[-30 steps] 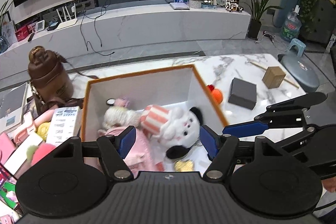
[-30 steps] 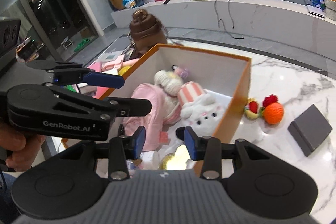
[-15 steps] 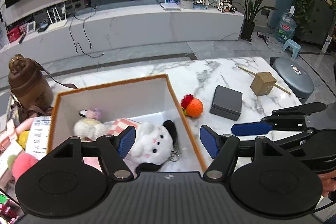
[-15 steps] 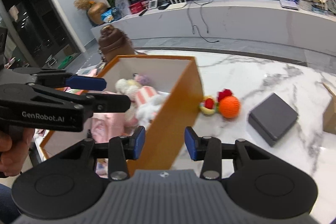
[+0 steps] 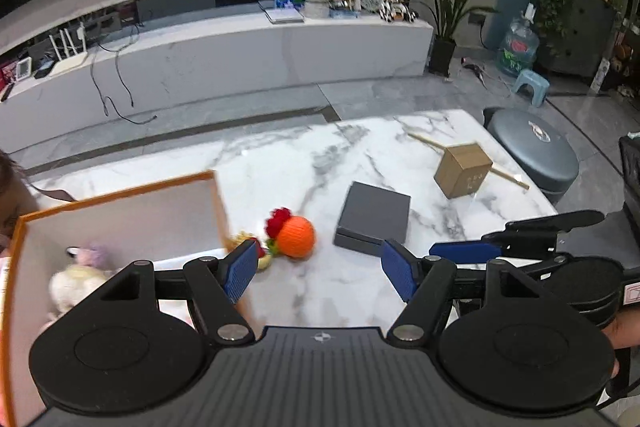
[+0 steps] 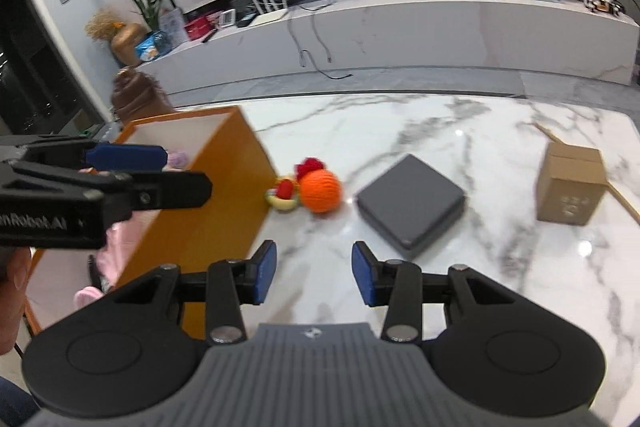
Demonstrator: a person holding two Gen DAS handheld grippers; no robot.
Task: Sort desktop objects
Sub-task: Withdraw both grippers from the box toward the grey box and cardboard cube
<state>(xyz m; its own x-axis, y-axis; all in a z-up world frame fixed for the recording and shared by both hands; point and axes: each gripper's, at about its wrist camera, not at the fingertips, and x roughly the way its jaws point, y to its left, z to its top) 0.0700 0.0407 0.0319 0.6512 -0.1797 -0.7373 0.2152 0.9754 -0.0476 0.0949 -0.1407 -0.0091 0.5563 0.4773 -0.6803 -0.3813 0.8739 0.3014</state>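
An orange-walled box (image 5: 120, 193) (image 6: 224, 195) with plush toys (image 5: 76, 277) inside stands at the left of the marble table (image 5: 320, 163). Just right of it lie an orange crocheted ball (image 5: 296, 237) (image 6: 320, 191) with a red tuft and a small yellow and red toy (image 6: 284, 193). A flat dark grey box (image 5: 374, 219) (image 6: 412, 205) and a small cardboard box (image 5: 464, 171) (image 6: 572, 183) lie further right. My left gripper (image 5: 318, 269) is open above the table near the ball, holding nothing. My right gripper (image 6: 314, 277) is open and empty over bare marble.
A thin wooden stick (image 5: 428, 143) runs past the cardboard box. A brown bag (image 6: 136, 97) stands behind the orange-walled box. Beyond the table's right edge sits a round grey stool (image 5: 534, 155). A long white TV bench (image 5: 220, 55) runs along the far wall.
Both grippers have swung right, away from above the orange-walled box and out over the marble. The ball and the grey box now lie straight ahead. The jaws have not visibly changed.
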